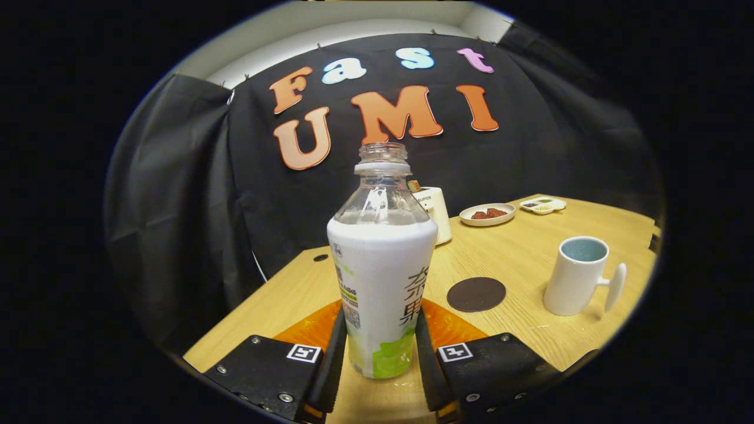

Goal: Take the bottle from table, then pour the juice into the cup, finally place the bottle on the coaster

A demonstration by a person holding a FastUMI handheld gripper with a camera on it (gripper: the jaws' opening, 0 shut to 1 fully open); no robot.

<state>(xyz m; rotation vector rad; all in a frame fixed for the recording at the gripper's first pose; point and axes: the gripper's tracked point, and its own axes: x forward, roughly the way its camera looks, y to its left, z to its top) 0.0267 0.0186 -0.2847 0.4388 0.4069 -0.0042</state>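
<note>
The hand-held gripper [380, 353] pinches the uncapped juice bottle [382, 259] low on its label, bottle upright between the fingers. The cup [580, 275] stands far right, the coaster [476, 294] nearer, between them.

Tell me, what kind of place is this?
Likely a staged recording booth: black cloth wall behind a wooden table set with a bottle between the gripper fingers, a cup and coaster.

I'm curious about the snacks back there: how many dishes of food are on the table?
2. A round plate with reddish food sits beyond the coaster; a divided tray lies just beyond it, near the table's far edge. The bottle between the fingers may hide more.
</note>
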